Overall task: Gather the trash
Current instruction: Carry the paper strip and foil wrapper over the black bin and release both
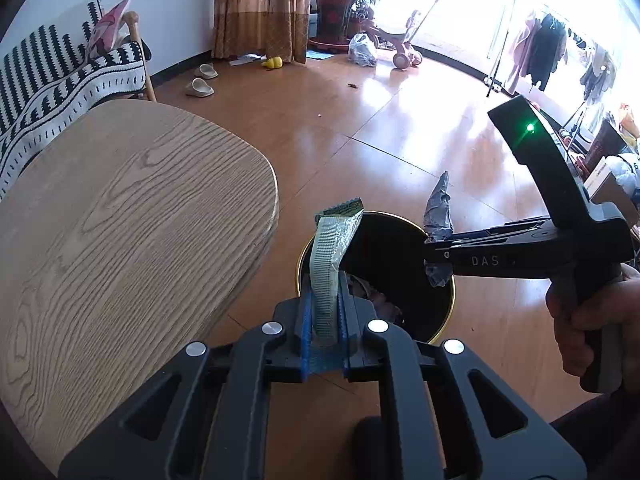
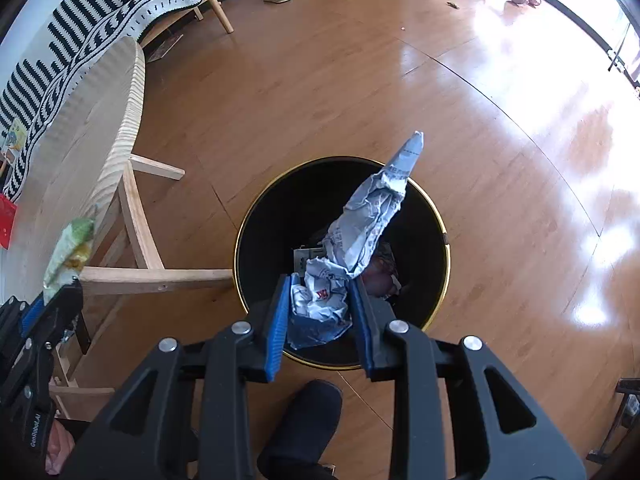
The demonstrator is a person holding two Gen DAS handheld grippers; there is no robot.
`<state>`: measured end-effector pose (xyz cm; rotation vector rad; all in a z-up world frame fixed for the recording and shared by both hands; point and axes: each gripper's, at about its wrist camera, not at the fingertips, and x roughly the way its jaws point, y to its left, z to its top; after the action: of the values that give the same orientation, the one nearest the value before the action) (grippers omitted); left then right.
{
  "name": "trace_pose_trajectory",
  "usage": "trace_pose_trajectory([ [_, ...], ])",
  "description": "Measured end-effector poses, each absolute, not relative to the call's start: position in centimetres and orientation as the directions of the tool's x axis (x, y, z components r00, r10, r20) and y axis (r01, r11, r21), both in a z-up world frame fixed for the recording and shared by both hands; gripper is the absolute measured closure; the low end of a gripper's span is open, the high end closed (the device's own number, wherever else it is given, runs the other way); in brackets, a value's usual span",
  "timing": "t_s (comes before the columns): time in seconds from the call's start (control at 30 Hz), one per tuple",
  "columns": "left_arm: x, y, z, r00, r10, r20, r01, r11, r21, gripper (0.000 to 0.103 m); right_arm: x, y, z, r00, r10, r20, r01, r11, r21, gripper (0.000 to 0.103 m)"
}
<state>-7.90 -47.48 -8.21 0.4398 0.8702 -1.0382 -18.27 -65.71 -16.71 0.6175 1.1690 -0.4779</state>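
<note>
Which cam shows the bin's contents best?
Right wrist. It looks nearly straight down into the black bin, so the trash at the bottom shows past the crumpled paper held in the right gripper. The left wrist view sees the bin at a slant, mostly dark, partly blocked by the wrapper.

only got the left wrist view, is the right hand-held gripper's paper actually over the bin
Observer: Yes. In the right wrist view the crumpled paper, clamped in the right hand-held gripper, hangs above the open trash bin.
Operator: anything in the bin already
Observer: Yes, crumpled scraps and a reddish lump lie at its bottom.
Operator: and my wrapper, over the bin too
Observer: From that side the left hand-held gripper and its green wrapper appear left of the rim, before the wooden table.
</note>
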Motion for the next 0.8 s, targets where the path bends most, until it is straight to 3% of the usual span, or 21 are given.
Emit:
trace_pose_trajectory([
  [0.1, -8.3, -47.6, -8.3, 0.227, -0.562, -0.796, 0.882, 0.465, -0.077, 0.093, -18.4, -65.8, -16.9, 0.32, -0.035, -0.947, 0.645, 0.74, 0.191, 0.072],
  [0.23, -8.5, -47.8, -8.6, 0.22, -0.56, -0.799, 0.883, 0.462, -0.081, 0.093, -18.7, -66.1, -16.5, 0.331, -0.048, -0.942, 0.653, 0.732, 0.192, 0.046],
  [0.3, -8.6, -47.9, -8.7, 0.22, -0.559, -0.8, 0.883, 0.463, -0.081, 0.093, -18.8, -66.1, -16.1, 0.342, -0.059, -0.938, 0.657, 0.729, 0.194, 0.039],
  [0.8, -9.8, -51.3, -11.8, 0.1, -0.557, -0.824, 0.901, 0.402, -0.162, 0.093, -21.2, -68.1, -13.5, 0.411, -0.115, -0.904, 0.731, 0.635, 0.251, 0.025],
])
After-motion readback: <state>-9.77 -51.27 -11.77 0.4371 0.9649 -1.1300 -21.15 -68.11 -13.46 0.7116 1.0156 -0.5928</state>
